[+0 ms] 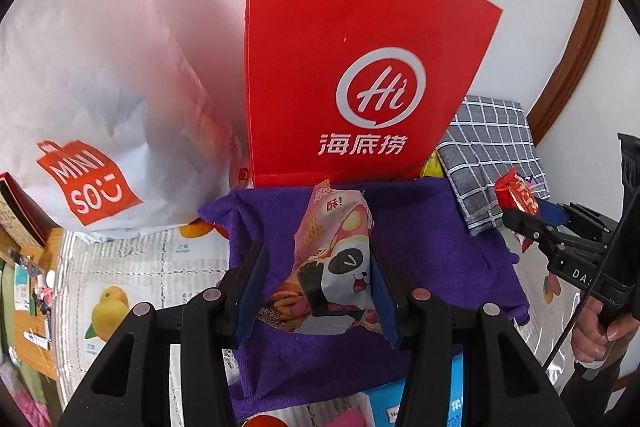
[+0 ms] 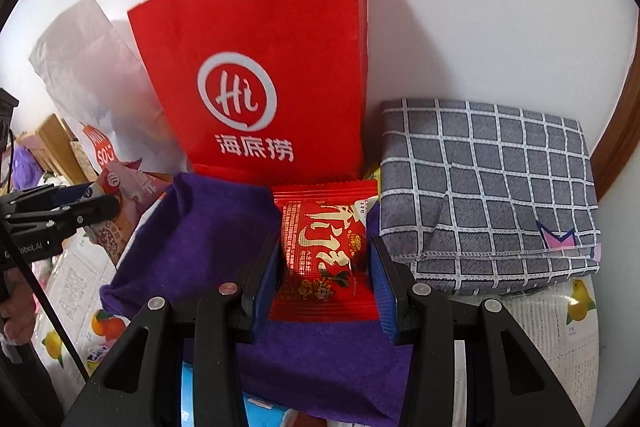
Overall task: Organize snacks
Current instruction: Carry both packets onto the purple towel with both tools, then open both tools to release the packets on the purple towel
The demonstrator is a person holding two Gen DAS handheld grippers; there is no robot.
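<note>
Between left fingers (image 1: 256,291), panda snack packet (image 1: 336,259) upright.

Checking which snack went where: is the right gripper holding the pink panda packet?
No, the right gripper clamps a red snack packet.

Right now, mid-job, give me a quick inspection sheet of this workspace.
Surface: fruit-print table cover, purple cloth on it.
Job's things: pink panda snack packet; red snack packet.
Clutter: red paper bag, white bag, checked grey cloth.
Grippers: left gripper shut on the pink packet; right gripper shut on the red packet.
Cables: black cable by right gripper.
Surroundings: white wall.
</note>
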